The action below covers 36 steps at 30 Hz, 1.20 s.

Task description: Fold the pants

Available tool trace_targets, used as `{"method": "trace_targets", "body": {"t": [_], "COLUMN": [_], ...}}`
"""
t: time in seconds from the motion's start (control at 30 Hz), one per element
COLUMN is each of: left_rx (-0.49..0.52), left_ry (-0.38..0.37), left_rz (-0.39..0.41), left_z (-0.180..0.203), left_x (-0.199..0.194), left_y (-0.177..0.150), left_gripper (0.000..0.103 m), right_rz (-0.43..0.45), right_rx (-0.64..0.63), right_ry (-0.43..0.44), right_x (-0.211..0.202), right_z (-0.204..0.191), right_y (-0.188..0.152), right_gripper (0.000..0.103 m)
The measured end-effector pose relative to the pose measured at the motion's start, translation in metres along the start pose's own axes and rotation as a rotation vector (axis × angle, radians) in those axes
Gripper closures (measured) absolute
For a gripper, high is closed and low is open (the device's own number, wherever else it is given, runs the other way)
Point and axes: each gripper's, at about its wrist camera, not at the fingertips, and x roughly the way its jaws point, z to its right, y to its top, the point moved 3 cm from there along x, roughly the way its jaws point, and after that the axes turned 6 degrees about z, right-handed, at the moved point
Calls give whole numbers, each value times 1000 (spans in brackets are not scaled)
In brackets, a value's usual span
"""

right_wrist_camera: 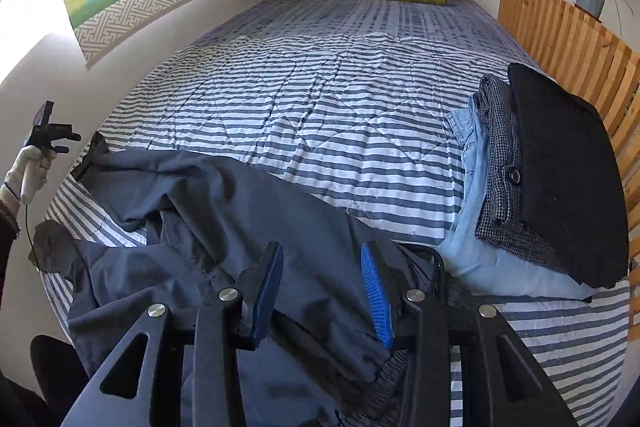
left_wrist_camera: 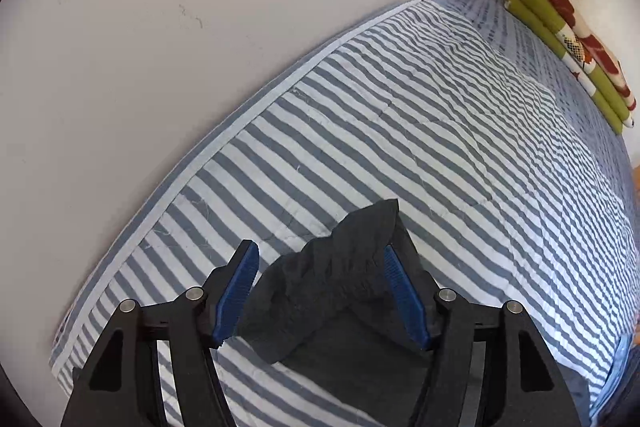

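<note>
Both my jaws stand open over the crumpled dark navy cloth pants (right_wrist_camera: 224, 211) at the striped bed's (right_wrist_camera: 320, 99) near edge; next I'd pinch a hem.

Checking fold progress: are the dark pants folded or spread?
Not folded: the dark pants lie crumpled, legs sprawled across the striped quilt.

Dark navy pants (right_wrist_camera: 240, 211); blue-white striped quilt (right_wrist_camera: 320, 115).

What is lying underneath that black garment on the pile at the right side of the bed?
Under the black garment sits a folded houndstooth piece with a button, and below that a light blue denim item, all on the striped quilt. Whether anything more lies inside the pile is covered.
</note>
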Motion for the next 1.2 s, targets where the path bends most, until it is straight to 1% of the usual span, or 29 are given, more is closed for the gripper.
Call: {"method": "trace_targets", "body": {"t": [0.03,0.1,0.17,0.2,0.23,0.27,0.3,0.33,0.37,0.4,0.43,0.5,0.53,0.57,0.6,0.7,0.73,0.8,0.83,0.87,0.9,1.0,1.03,1.1,1.17,1.2], "left_rx": [7,27,76,95,112,120,124,134,149,146,112,30,-22,-42,-40,71,81,86,82,87,103,144,167,216,260,274], "left_ry": [2,-27,-79,-99,-129,-161,-185,-186,-165,-118,-63,67,91,65,43,59,50,-27,-50,-79,-117,-164,-192,-230,-265,-284], "left_rz": [12,-1,-45,-62,-92,-126,-159,-180,-177,-150,-101,26,64,72,75,113,111,103,107,108,107,103,98,90,88,75], "left_z": [-1,0,6,8,11,11,11,12,11,7,-1,-22,-33,-36,-37,-26,-24,-20,-19,-12,-9,1,2,9,19,22], "left_x": [0,6,15,20,25,27,30,36,41,44,43,32,23,18,10,-13,-21,-34,-45,-47,-60,-95,-113,-145,-161,-170], "left_y": [-2,-11,-28,-35,-44,-54,-62,-67,-67,-62,-51,-25,-15,-10,-7,-11,-15,-21,-27,-30,-40,-72,-87,-120,-152,-169], "left_gripper": [35,42,58,62,72,80,80,80,80,80,80,80,81,81,81,79,79,79,79,77,76,72,72,68,52,49], "right_rz": [-6,-12,-18,-25,-29,-32,-35,-39,-43,-47,-52,-60,-63,-64,-64,-52,-47,-41,-42,-41,-37,-25,-22,-14,-18,-26], "right_rx": [-6,-34,-46,-45,-43,-41,-37,-26,-11,7,24,36,31,26,21,5,1,14,24,28,26,32,41,57,62,68], "right_ry": [3,-4,2,11,15,16,17,17,18,21,24,19,10,4,6,-4,-5,-5,5,12,13,7,4,-11,-20,-24], "right_x": [1,5,9,13,17,22,26,31,36,40,43,48,48,48,46,39,36,32,28,24,18,-7,-16,-33,-47,-52], "right_z": [-3,-8,-11,-12,-13,-13,-13,-13,-12,-11,-10,-10,-11,-10,-10,-9,-7,-4,-2,-1,0,5,9,16,23,24], "right_y": [0,0,-2,-2,-3,-3,-2,-2,-2,-2,-3,-4,-5,-5,-5,-4,-3,-4,-7,-10,-14,-30,-38,-54,-75,-87], "right_gripper": [66,66,66,66,66,66,66,66,66,66,66,66,66,66,66,66,66,66,66,66,66,66,66,66,66,66]}}
